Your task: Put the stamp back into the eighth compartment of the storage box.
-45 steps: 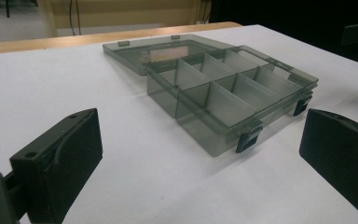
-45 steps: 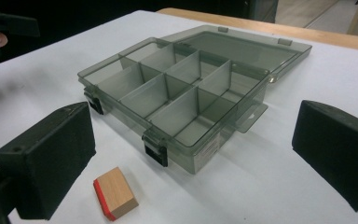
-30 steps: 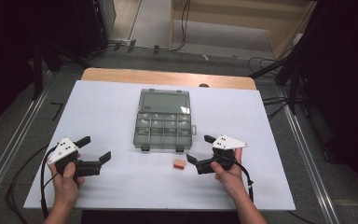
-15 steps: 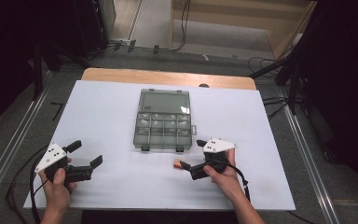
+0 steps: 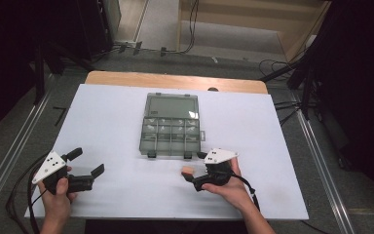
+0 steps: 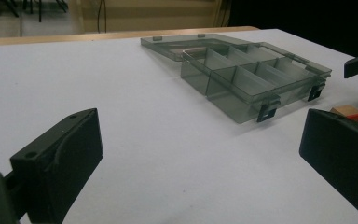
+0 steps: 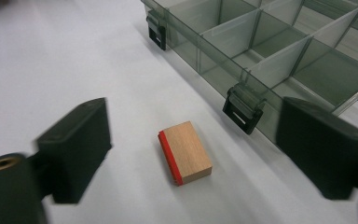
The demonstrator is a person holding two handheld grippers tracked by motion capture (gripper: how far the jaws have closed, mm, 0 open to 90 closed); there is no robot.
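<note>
**A:** What does the right gripper [image 5: 191, 176] show, taken outward from the hand?

**B:** Its two black jaws stand wide to either side of the small wooden block [image 7: 185, 152] and have just been closing a little; the pads do not yet touch it. The block lies flat on the white table [image 5: 112, 117], near the front edge and right of centre, with its red-painted edge turned toward the left jaw in the right gripper view.

**A:** And beyond the block?

**B:** The clear compartment box [image 5: 170, 129] lies open at mid-table, its lid folded back toward the far edge and its dark latches [image 7: 243, 108] just beside the block.

**A:** The left gripper [image 5: 87, 168]?

**B:** Jaws wide, holding nothing, resting near the front left corner, well apart from the box.

**A:** What could go wrong from here?

**B:** Probably three things. The block sits skewed to the jaws, so pads closing on its corners may spin it or squirt it out. A jaw dragging on the table could push the block against the box wall. The jaw nearest the box may also catch a latch and shift the whole box.
</note>
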